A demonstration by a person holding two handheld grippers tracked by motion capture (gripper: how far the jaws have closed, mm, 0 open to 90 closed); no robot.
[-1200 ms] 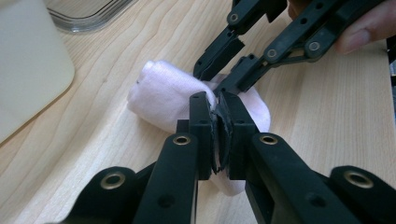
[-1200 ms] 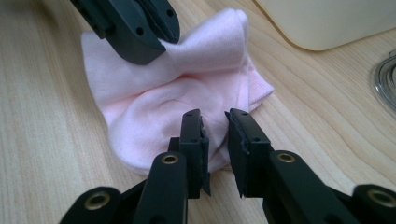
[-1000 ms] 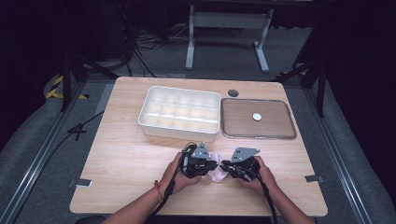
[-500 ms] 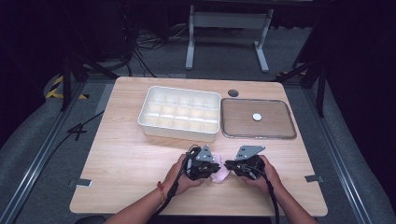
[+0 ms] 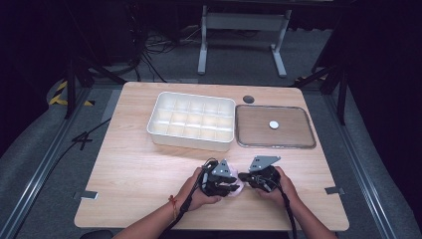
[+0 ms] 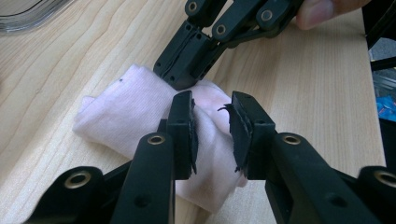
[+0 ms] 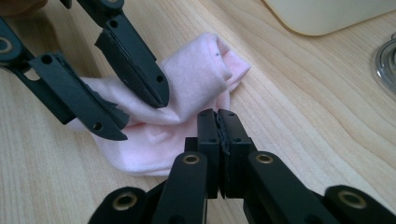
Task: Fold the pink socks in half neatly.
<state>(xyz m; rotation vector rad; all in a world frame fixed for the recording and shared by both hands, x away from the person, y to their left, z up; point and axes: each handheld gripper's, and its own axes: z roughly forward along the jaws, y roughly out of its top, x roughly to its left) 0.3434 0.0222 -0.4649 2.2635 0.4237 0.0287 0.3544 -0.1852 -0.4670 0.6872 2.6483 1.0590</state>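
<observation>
Light wood-grain surface (image 5: 139,164) with rounded corners, evenly lit from above. Grey carpeted floor (image 5: 45,164) surrounds it. Metal rails (image 5: 37,172) run along the floor at 9 and 3 o'clock. A white metal stand (image 5: 241,30) sits at 12 o'clock, black cables (image 5: 154,50) at 11 o'clock. Yellow-black hazard tape (image 5: 62,94) lies at 10 o'clock. The far room is dark.

Soft pink knit cloth (image 6: 140,112), matt wooden table (image 6: 303,93)

Pale pink sock (image 6: 140,112) — black grippers
</observation>
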